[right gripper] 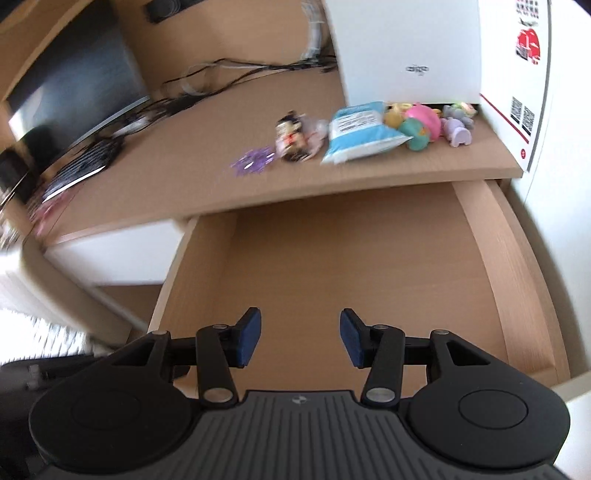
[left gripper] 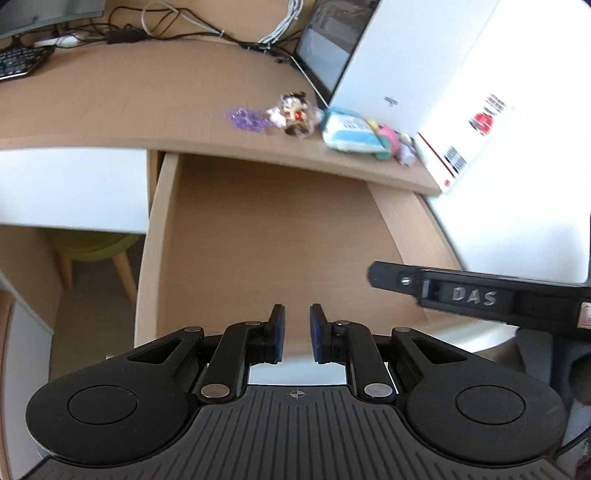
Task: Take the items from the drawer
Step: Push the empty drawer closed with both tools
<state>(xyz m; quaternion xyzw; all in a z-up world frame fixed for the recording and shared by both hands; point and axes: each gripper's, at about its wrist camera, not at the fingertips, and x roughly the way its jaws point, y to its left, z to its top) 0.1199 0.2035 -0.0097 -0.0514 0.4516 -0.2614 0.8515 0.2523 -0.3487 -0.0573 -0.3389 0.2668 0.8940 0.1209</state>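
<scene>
The wooden drawer (left gripper: 277, 229) (right gripper: 351, 266) is pulled out under the desk edge, and the part of its floor that shows is bare. On the desktop above it lie purple beads (left gripper: 246, 119) (right gripper: 255, 160), a small figurine (left gripper: 295, 112) (right gripper: 291, 138), a blue-white packet (left gripper: 349, 131) (right gripper: 360, 131) and pastel toys (left gripper: 391, 142) (right gripper: 424, 123). My left gripper (left gripper: 297, 325) hovers over the drawer's front, its blue pads a narrow gap apart and holding nothing. My right gripper (right gripper: 300, 328) is wide open above the drawer floor, also empty.
A tall white box (left gripper: 424, 66) (right gripper: 406, 48) stands at the desk's right end behind the toys. A monitor (right gripper: 74, 92), keyboard (left gripper: 18, 62) and tangled cables (left gripper: 166, 29) fill the back left. A green chair (left gripper: 92, 247) sits under the desk, left of the drawer.
</scene>
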